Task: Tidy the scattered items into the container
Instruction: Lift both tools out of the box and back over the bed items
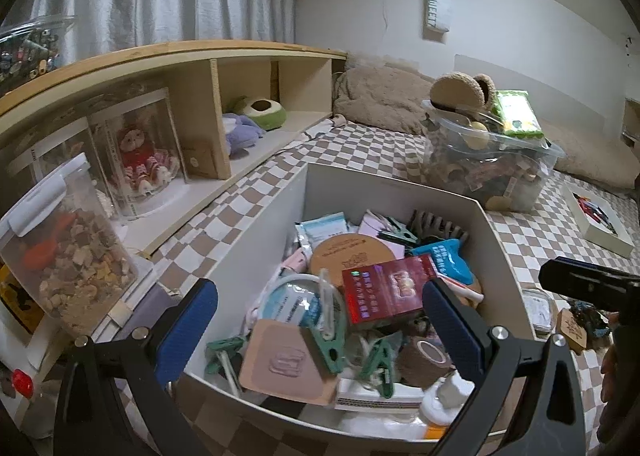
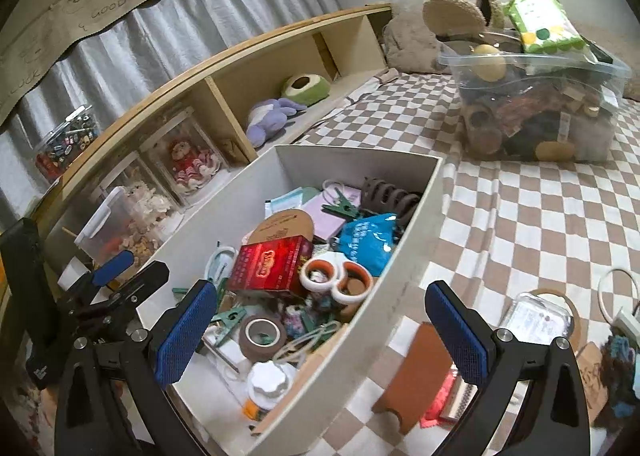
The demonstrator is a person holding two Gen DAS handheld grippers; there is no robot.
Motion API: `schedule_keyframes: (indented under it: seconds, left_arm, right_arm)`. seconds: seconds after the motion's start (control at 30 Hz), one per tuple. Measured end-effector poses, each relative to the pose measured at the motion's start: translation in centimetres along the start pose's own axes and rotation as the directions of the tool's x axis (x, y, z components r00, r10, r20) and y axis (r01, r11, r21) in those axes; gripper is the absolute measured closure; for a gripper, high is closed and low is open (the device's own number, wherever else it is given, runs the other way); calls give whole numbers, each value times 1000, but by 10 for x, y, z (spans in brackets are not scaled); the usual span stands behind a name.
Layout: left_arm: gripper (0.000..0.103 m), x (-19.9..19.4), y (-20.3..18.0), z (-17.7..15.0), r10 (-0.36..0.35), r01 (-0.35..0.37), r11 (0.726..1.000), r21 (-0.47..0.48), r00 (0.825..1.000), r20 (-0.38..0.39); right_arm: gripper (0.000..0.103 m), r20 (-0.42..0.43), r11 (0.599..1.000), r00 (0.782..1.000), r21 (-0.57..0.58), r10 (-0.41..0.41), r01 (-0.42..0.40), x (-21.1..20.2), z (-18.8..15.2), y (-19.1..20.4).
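Now both claws are hanging wide apart and empty, the left claw (image 1: 320, 328) over the box (image 2: 416, 216). Next, the right claw (image 2: 320, 332) is probably needing to reach right for the brown card (image 2: 416, 368) on the bed (image 2: 520, 216).

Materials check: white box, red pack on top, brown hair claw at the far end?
White box: looks like matte paperboard; thin flat walls with a brownish raw cut edge.
Red pack: glossy printed carton, probably film-wrapped, given the sheen.
Brown hair claw: likely matte moulded plastic with rigid curved teeth.

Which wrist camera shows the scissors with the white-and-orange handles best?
The right wrist view: the white-and-orange-handled scissors lie in full sight in the white box, beside the red carton. In the left wrist view that carton hides nearly all of them.
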State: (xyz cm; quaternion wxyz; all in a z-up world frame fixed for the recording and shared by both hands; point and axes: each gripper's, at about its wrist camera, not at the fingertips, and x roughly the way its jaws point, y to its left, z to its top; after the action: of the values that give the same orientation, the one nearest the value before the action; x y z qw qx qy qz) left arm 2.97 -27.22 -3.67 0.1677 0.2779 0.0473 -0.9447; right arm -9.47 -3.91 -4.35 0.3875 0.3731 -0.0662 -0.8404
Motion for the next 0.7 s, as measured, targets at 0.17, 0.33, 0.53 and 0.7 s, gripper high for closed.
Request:
schedule_keyframes:
  seconds: [0.17, 0.33, 0.53, 0.7]
  left_arm:
    - [0, -3, -17, 1, -40, 40, 999, 20, 999, -1]
    - [0, -6, -34, 4, -85, 85, 996, 26, 996, -2]
    - [0, -13, -60, 5, -122, 122, 991, 63, 993, 0]
    - [0, -18, -78, 8, -157, 156, 986, 61, 988, 1]
  right_arm:
    - [0, 13, 1000, 1000, 18, -20, 20, -11, -2, -14]
    - [0, 35, 998, 998, 39, -55, 53, -30, -3, -33]
    - [0, 61, 994, 993, 53, -97, 94, -54, -6, -50]
    - [0, 77, 989, 987, 53, -140, 136, -76, -9, -63]
